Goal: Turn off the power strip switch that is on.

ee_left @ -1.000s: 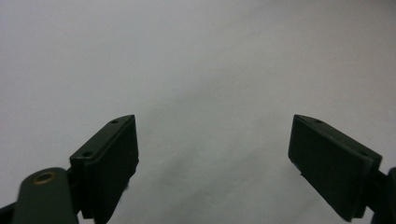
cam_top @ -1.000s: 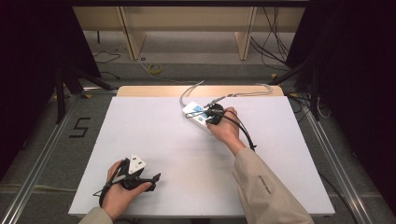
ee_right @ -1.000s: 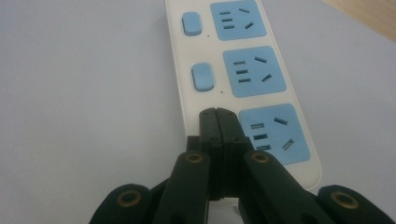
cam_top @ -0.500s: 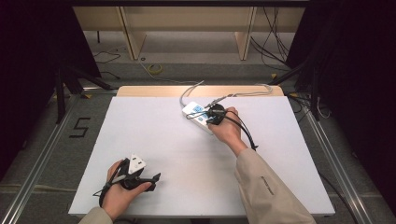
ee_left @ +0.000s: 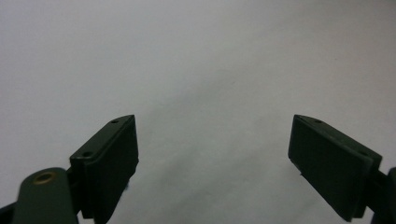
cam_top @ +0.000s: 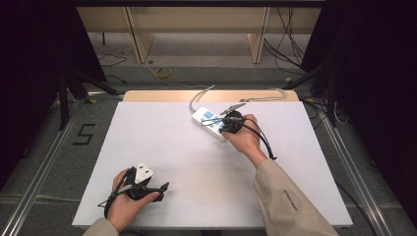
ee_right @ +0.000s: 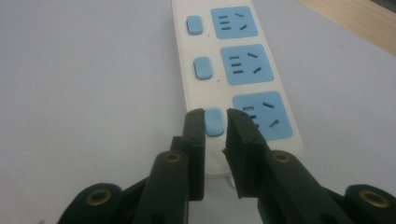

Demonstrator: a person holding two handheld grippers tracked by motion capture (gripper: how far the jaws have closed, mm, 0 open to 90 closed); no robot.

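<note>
Fingers of your right gripper sit nearly closed astride the nearest blue switch of the power strip, far-centre; its long axis runs away. Left gripper spread wide, near-left.

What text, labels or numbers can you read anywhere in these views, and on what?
"5": black mark on the floor left of the table.
Sleeve: small print, too blurred to read.
Power strip: no readable lettering on its blue sockets or switches.

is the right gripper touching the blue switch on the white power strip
Cannot tell. In the right gripper view the right gripper has its nearly closed jaws either side of the nearest blue switch on the white power strip, contact unclear.
</note>
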